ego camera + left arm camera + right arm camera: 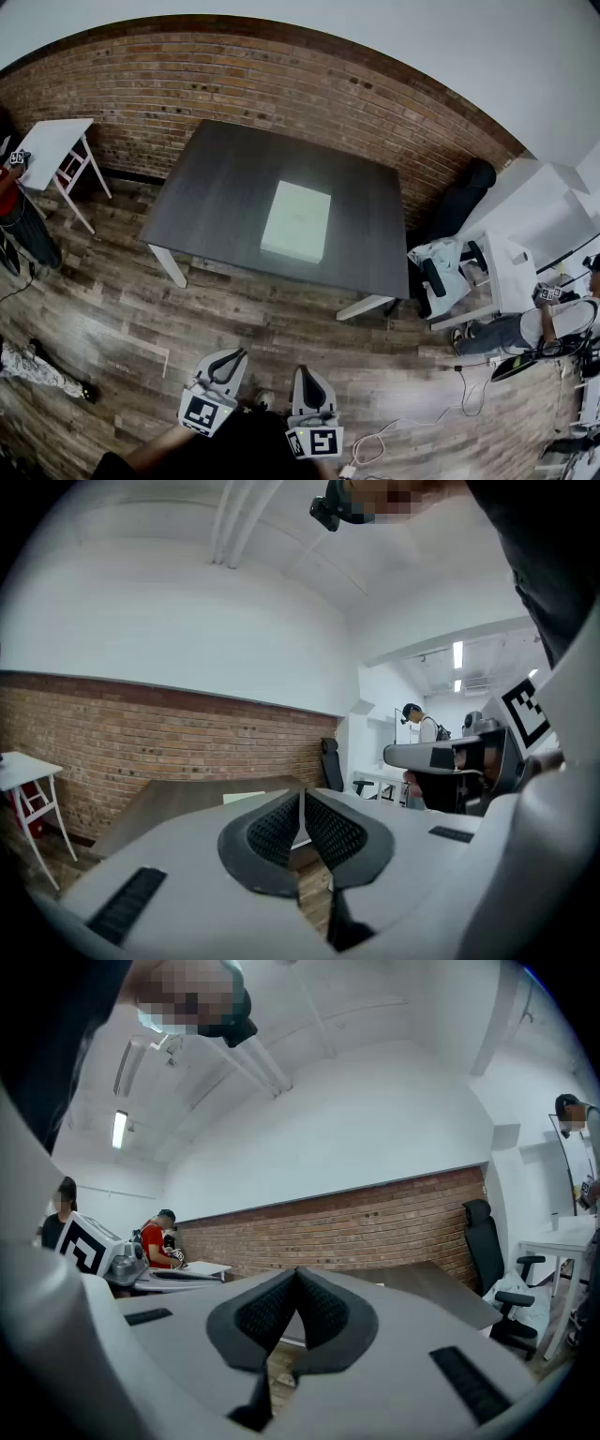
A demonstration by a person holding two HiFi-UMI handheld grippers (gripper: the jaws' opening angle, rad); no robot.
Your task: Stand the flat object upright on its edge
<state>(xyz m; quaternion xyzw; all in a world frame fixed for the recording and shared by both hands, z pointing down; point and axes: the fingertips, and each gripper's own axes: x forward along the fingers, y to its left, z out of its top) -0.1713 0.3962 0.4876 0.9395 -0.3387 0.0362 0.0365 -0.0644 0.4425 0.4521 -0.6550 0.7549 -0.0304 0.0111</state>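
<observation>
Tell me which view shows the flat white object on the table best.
The head view: the flat white object lies whole and unobstructed on the dark table. The left gripper view catches only a pale sliver of it at a shallow angle; the right gripper view shows almost nothing of it.

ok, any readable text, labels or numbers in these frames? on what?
No readable text anywhere.
flat object: plain pale top, no print visible.
left gripper, right gripper: only square markers, black-and-white patterns, no letters or digits.
</observation>
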